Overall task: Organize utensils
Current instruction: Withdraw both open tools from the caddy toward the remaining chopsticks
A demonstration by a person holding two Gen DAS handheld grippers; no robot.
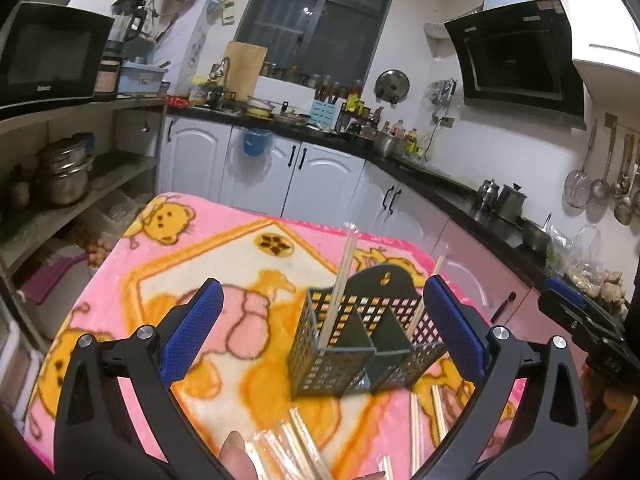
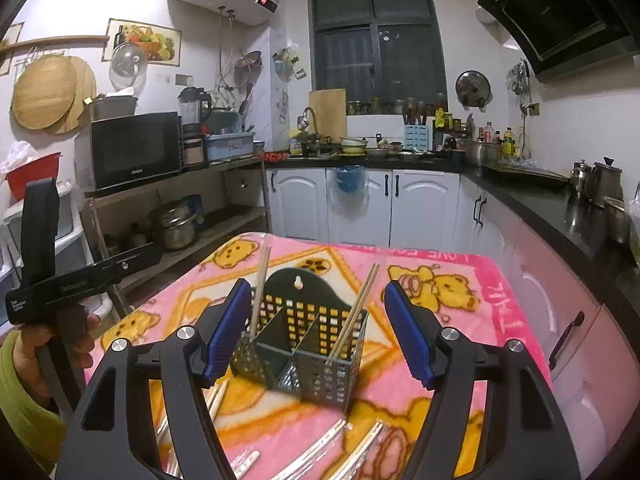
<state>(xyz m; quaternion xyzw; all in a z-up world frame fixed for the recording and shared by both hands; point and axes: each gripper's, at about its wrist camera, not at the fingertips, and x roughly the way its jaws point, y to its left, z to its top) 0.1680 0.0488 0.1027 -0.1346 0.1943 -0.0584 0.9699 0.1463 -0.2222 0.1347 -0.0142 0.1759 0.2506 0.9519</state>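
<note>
Chopsticks [image 2: 256, 292] already stand in the holder [image 2: 304, 344]; both tongs, left [image 1: 324, 332] and right [image 2: 316, 332], hang released and empty; next likely calls for grasping wrapped chopsticks [image 1: 296, 452] off the surface [image 2: 460, 360].

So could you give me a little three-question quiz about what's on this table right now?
1. True or false: both compartments at the ends of the utensil caddy hold chopsticks.
2. Which compartment is empty: A left, B middle, C right?
3. Fill in: the loose wrapped chopsticks lie on the pink ____.

Key:
1. True: chopsticks stand in the left one, and a pair leans in the right one.
2. B.
3. Blanket. Both the left gripper and right gripper have open jaws, holding nothing.
</note>
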